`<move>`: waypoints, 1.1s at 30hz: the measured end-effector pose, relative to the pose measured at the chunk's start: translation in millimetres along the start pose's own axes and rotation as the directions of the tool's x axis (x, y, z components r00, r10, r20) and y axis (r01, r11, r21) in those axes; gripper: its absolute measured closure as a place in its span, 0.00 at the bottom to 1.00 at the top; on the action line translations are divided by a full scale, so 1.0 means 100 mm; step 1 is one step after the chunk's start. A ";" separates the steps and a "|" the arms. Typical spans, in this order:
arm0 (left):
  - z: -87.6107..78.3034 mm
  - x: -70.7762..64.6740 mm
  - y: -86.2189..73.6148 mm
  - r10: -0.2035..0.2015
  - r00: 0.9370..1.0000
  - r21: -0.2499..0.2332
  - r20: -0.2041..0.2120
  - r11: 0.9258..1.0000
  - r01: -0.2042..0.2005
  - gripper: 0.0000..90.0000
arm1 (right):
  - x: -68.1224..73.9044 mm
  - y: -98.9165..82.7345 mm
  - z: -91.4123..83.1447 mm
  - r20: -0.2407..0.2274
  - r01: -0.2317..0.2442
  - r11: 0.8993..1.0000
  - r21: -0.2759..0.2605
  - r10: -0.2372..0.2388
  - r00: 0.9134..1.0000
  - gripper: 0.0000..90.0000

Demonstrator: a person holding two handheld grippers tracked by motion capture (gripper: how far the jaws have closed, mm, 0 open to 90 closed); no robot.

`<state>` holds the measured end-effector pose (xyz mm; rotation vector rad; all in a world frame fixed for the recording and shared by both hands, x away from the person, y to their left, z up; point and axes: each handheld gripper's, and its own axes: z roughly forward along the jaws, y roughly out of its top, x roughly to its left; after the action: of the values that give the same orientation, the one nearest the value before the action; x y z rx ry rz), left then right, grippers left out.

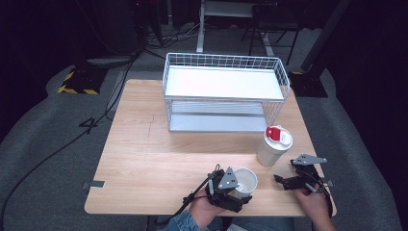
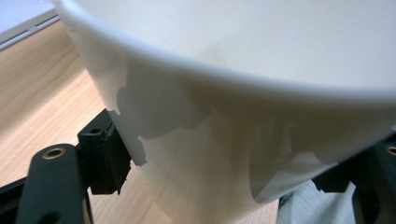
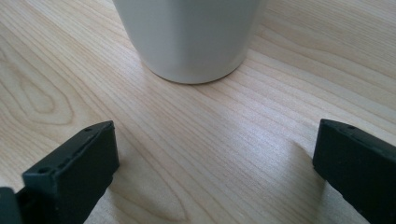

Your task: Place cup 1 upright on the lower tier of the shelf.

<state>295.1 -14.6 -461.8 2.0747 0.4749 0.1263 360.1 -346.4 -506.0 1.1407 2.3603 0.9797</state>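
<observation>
Nearest the desk's (image 1: 144,163) front edge: open white cup (image 1: 245,181) pinched low on its wall by the left gripper (image 1: 235,192), jaws clamped tight, cup wall visibly dented between them in the left gripper view (image 2: 196,154). Tilted, not upright, and seemingly just off the wood. Risk number one: thin wall buckling further under that squeeze, then popping free and tumbling off the near edge. Risk number two: a grip this low and off-centre letting the cup swing or roll in the jaws on the way up.

Just right: right gripper (image 1: 288,182) low over the desk, jaws spread wide with nothing between, pointed at the base of the lidded white cup (image 1: 273,147). Tall, red-tabbed lid, top-heavy by the look; a careless nudge forward likely to topple it.

Farther back: two-tier white wire rack (image 1: 226,91). A tilted cup could clip its rim.
</observation>
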 end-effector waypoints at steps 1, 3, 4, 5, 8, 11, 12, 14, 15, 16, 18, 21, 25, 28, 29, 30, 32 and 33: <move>-0.03 0.01 0.01 0.005 1.000 0.001 -0.008 1.000 -0.005 0.25 | 0.00 0.00 0.00 0.000 0.000 1.000 0.000 0.000 1.000 0.00; -0.08 0.04 0.03 -0.001 1.000 0.002 -0.016 1.000 0.001 0.25 | 0.00 0.00 0.00 0.000 0.000 1.000 0.000 0.000 1.000 0.00; -0.10 0.05 0.03 -0.003 1.000 0.003 -0.017 1.000 0.003 0.25 | 0.00 0.00 0.00 0.000 0.000 1.000 0.000 0.000 1.000 0.00; -0.12 0.06 0.04 -0.003 1.000 0.004 -0.020 1.000 0.003 0.25 | 0.00 0.00 0.00 0.000 0.000 1.000 0.000 0.000 1.000 0.00; -0.18 0.10 0.06 -0.005 1.000 0.000 -0.028 1.000 0.005 0.25 | 0.00 0.00 0.00 0.000 0.000 1.000 0.000 0.000 1.000 0.00; -0.25 0.14 0.09 -0.006 0.999 -0.008 -0.041 1.000 0.006 0.25 | 0.00 0.00 0.00 0.000 0.000 1.000 0.000 0.000 1.000 0.00; -0.28 0.15 0.10 -0.004 0.999 -0.010 -0.046 1.000 0.004 0.25 | 0.00 0.00 0.00 0.000 0.000 1.000 0.000 0.000 1.000 0.00; -0.29 0.16 0.11 -0.002 0.999 -0.011 -0.048 1.000 0.001 0.25 | 0.00 0.00 0.00 0.000 0.000 1.000 0.000 0.000 1.000 0.00; -0.31 0.17 0.12 0.000 0.999 -0.011 -0.049 1.000 0.000 0.25 | 0.00 0.00 0.00 0.000 0.000 1.000 0.000 0.000 1.000 0.00; -0.32 0.18 0.13 -0.001 0.999 -0.012 -0.051 1.000 0.001 0.25 | 0.00 0.00 0.00 0.000 0.000 1.000 0.000 0.000 1.000 0.00; -0.35 0.19 0.14 0.001 0.998 -0.013 -0.057 1.000 -0.002 0.25 | 0.00 0.00 0.00 0.000 0.000 1.000 0.000 0.000 1.000 0.00; -0.40 0.24 0.16 -0.005 0.998 -0.010 -0.063 1.000 0.004 0.25 | 0.00 0.00 0.00 0.000 0.000 1.000 0.000 0.000 1.000 0.00; -0.45 0.31 0.19 -0.007 0.997 -0.010 -0.072 1.000 0.006 0.25 | 0.00 0.00 0.00 0.000 0.000 1.000 0.000 0.000 1.000 0.01; -0.47 0.36 0.21 -0.012 0.997 -0.013 -0.079 1.000 0.011 0.25 | 0.00 0.00 0.00 0.001 0.002 1.000 -0.001 -0.002 1.000 0.01; -0.48 0.40 0.22 -0.015 0.997 -0.013 -0.080 1.000 0.013 0.25 | 0.00 0.00 0.00 0.001 0.002 1.000 -0.001 -0.002 1.000 0.01; -0.49 0.42 0.22 -0.022 0.996 -0.014 -0.086 1.000 0.020 0.25 | 0.00 0.00 0.00 0.001 0.002 1.000 -0.001 -0.002 1.000 0.01; -0.51 0.47 0.24 -0.032 0.995 -0.014 -0.094 0.999 0.030 0.25 | 0.00 0.00 0.00 0.001 0.002 1.000 -0.001 -0.002 1.000 0.01; -0.52 0.51 0.25 -0.040 0.994 -0.022 -0.103 0.999 0.038 0.25 | 0.00 0.00 0.00 0.001 0.002 1.000 -0.001 -0.002 1.000 0.01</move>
<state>335.1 35.3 -418.4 2.0452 0.5752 0.2154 360.0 -346.4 -506.0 1.1383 2.3598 0.9794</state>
